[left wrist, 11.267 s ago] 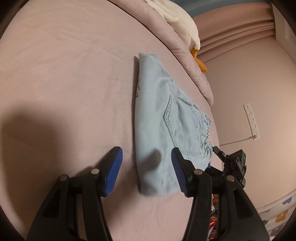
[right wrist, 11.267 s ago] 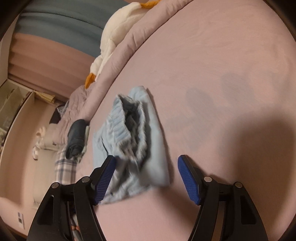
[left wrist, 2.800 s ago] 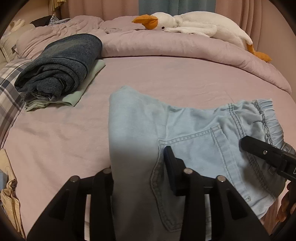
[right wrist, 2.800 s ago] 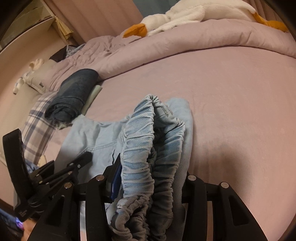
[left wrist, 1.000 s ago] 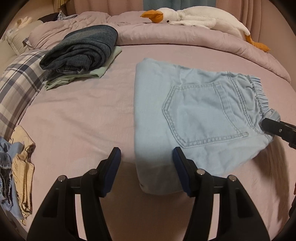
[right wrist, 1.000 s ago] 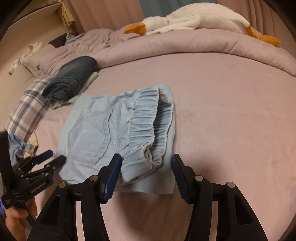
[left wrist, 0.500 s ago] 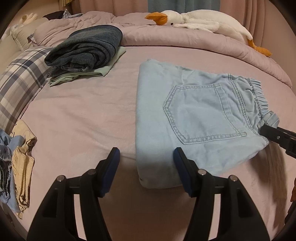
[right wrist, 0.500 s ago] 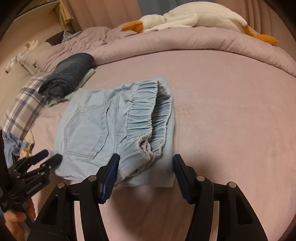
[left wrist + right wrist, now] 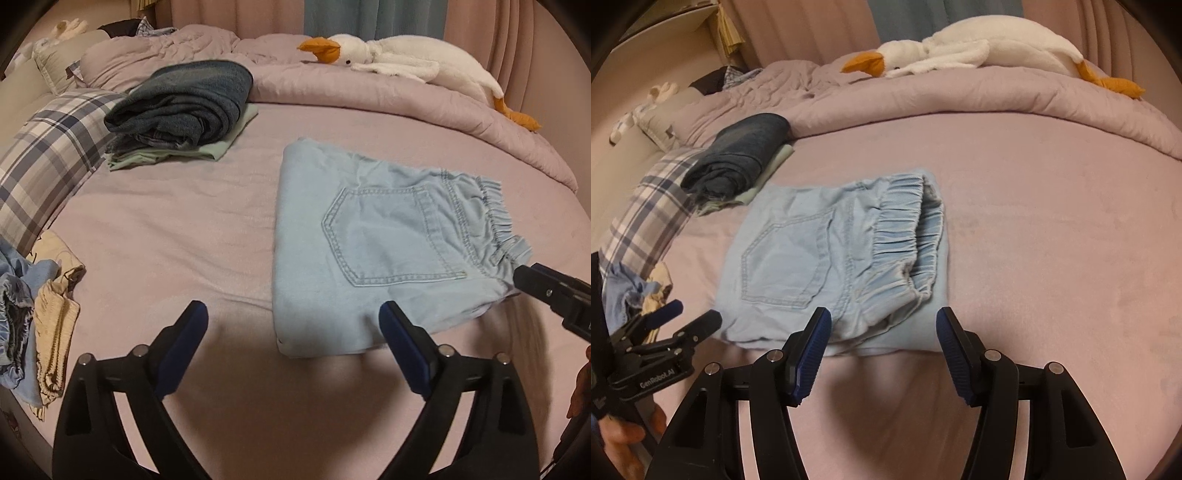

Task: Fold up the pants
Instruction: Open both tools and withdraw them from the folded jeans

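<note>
- The light-blue pants lay folded into a compact rectangle on the pink bed sheet; a back pocket faced up, and the gathered elastic waistband sat along the edge nearest the right gripper.
- The left gripper hovered above the sheet at the near corner of the pants; its jaws stood wide apart with nothing between them; its right blue pad overlapped the fabric edge in view, though contact could not be confirmed.
- The right gripper hung just short of the waistband end; its jaws were likewise spread and empty.
- A stack of folded dark clothes rested on a pale green garment, well apart from the pants, beside a plaid pillow.
- A white plush goose lay along the rolled pink duvet at the far side.
- Loose garments were bunched at the left edge of the bed.
</note>
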Available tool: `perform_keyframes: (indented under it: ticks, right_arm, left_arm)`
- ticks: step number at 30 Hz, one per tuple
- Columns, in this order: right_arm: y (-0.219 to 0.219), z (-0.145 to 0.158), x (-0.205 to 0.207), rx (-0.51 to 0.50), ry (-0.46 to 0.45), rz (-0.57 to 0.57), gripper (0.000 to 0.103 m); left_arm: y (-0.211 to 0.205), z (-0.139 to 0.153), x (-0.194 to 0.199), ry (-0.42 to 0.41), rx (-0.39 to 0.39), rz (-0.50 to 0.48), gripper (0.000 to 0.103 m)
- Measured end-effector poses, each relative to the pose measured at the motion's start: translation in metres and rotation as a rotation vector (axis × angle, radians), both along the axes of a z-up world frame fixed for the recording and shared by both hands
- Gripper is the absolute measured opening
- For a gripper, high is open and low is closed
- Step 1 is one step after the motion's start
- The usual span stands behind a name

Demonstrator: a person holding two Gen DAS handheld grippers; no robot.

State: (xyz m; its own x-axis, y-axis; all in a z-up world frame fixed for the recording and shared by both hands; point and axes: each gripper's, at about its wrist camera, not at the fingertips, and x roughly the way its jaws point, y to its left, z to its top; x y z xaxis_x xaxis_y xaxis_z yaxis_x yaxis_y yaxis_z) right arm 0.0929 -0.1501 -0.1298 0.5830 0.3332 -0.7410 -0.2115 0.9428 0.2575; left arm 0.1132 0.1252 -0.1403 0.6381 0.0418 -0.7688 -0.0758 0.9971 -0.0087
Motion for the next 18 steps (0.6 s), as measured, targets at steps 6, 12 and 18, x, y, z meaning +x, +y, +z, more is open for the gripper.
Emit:
perform_keyframes:
  ticks: [6,12,18]
  right_arm:
    - [0.003,0.007,-0.008,0.001,-0.015,0.004,0.061]
    - [0.01,0.016,-0.015,-0.003,-0.036,0.014,0.069]
    - [0.016,0.024,-0.025,-0.004,-0.055,0.025,0.069]
  left_arm:
    - [-0.003,0.014,-0.008,-0.02,-0.005,-0.01,0.102]
    - [-0.002,0.026,-0.017,-0.036,-0.024,-0.002,0.102]
    - [-0.002,0.037,-0.027,-0.046,-0.045,-0.002,0.102]
